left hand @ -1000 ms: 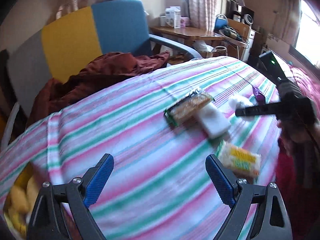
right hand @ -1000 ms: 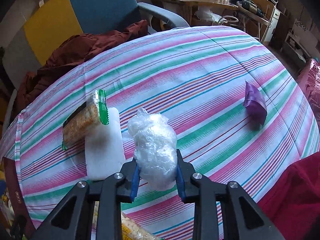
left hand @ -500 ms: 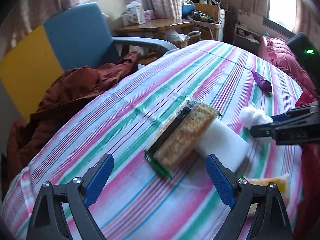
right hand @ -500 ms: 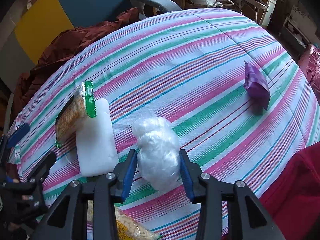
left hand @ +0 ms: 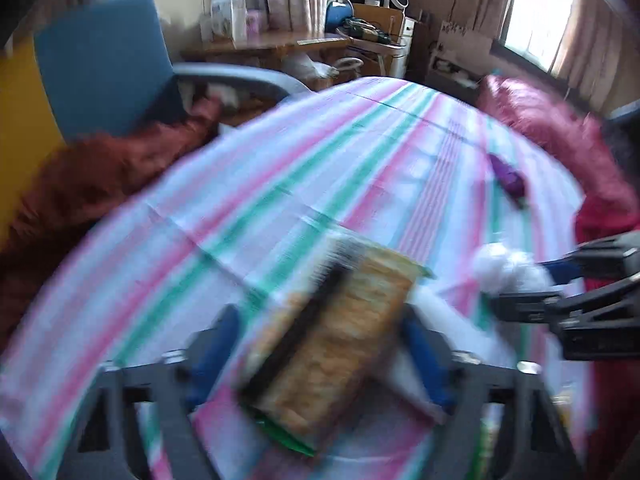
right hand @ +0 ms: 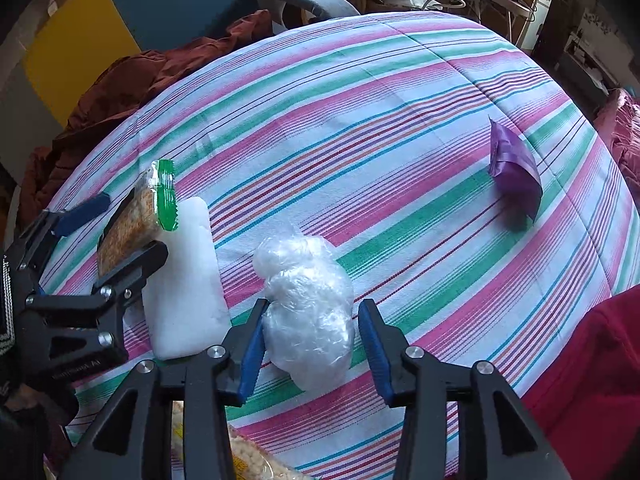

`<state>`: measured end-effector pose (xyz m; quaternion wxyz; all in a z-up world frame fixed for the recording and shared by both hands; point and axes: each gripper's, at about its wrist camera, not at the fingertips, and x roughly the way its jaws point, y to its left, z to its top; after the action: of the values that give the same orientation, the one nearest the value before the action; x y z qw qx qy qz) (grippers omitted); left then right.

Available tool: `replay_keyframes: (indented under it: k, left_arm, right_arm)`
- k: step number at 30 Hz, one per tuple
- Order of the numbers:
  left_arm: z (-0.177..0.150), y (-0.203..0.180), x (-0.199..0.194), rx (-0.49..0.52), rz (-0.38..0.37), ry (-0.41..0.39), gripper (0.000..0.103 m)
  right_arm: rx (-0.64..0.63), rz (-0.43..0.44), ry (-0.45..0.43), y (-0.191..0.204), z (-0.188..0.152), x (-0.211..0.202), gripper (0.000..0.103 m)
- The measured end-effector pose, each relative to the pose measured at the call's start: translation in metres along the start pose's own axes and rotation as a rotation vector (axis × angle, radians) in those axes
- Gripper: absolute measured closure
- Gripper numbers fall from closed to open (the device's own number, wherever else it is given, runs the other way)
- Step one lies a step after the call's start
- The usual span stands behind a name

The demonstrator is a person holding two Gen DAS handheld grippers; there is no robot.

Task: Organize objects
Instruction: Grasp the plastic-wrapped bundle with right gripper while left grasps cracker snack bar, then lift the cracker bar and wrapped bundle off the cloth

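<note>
Left gripper (left hand: 320, 344) fingers closing around a cracker pack (right hand: 134, 220) with green ends, beside a white block (right hand: 184, 276) on the striped bed (right hand: 360, 100), right gripper (right hand: 312, 346) fingers opening, flanking a crumpled clear plastic bag (right hand: 308, 308)

Your two grippers are built alike: the right gripper (right hand: 312, 344) has matte black triangular cut-out arms, a round silver screw head on each, and ribbed blue pads (right hand: 251, 354) lining the inner faces. Your left gripper (right hand: 124, 232) shows the same black frame, silver screws and blue pads (plus faint embossed lettering on its side, too small to read). A dark knitted cuff with a pale zigzag trim (right hand: 7, 300) sits behind it.
</note>
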<state>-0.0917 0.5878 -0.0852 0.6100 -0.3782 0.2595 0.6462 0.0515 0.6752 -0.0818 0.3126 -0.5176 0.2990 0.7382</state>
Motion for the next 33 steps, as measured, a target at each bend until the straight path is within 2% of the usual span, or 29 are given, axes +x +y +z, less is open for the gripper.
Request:
replay_keyframes:
  k: [2, 3, 5, 8, 15, 19, 21, 25, 28, 33]
  left_arm:
    - [-0.004, 0.000, -0.006, -0.035, -0.002, -0.002, 0.051]
    - [-0.009, 0.000, -0.010, -0.051, -0.001, -0.003, 0.058]
    - [-0.018, 0.001, -0.018, -0.099, 0.008, 0.004, 0.059]
    - [-0.041, 0.002, -0.030, -0.176, 0.065, 0.025, 0.061]
    - [-0.104, -0.016, -0.072, -0.290, 0.297, 0.092, 0.061]
    - [-0.138, -0.038, -0.091, -0.329, 0.362, 0.087, 0.061]
    - [-0.151, -0.045, -0.094, -0.348, 0.367, 0.084, 0.057]
    - [-0.160, -0.048, -0.098, -0.361, 0.377, 0.060, 0.055]
    - [-0.159, -0.047, -0.098, -0.369, 0.357, 0.047, 0.045]
    - [-0.161, -0.048, -0.098, -0.356, 0.358, 0.052, 0.022]
  right_arm:
    - [-0.022, -0.003, -0.009, 0.002, 0.000, 0.000, 0.068]
    - [-0.037, -0.006, -0.015, 0.004, 0.000, -0.001, 0.069]
    - [-0.068, -0.014, -0.025, 0.009, -0.001, -0.002, 0.069]
    - [-0.098, -0.017, -0.035, 0.015, -0.005, -0.003, 0.070]
    - [-0.137, -0.018, -0.049, 0.021, -0.005, -0.005, 0.070]
    - [-0.154, -0.030, -0.041, 0.023, -0.007, -0.003, 0.070]
    - [-0.154, -0.034, -0.040, 0.022, -0.007, -0.003, 0.070]
    - [-0.159, -0.038, -0.039, 0.021, -0.007, -0.003, 0.070]
    - [-0.168, -0.045, -0.036, 0.021, -0.009, -0.001, 0.070]
    - [-0.171, -0.054, -0.027, 0.020, -0.009, 0.001, 0.070]
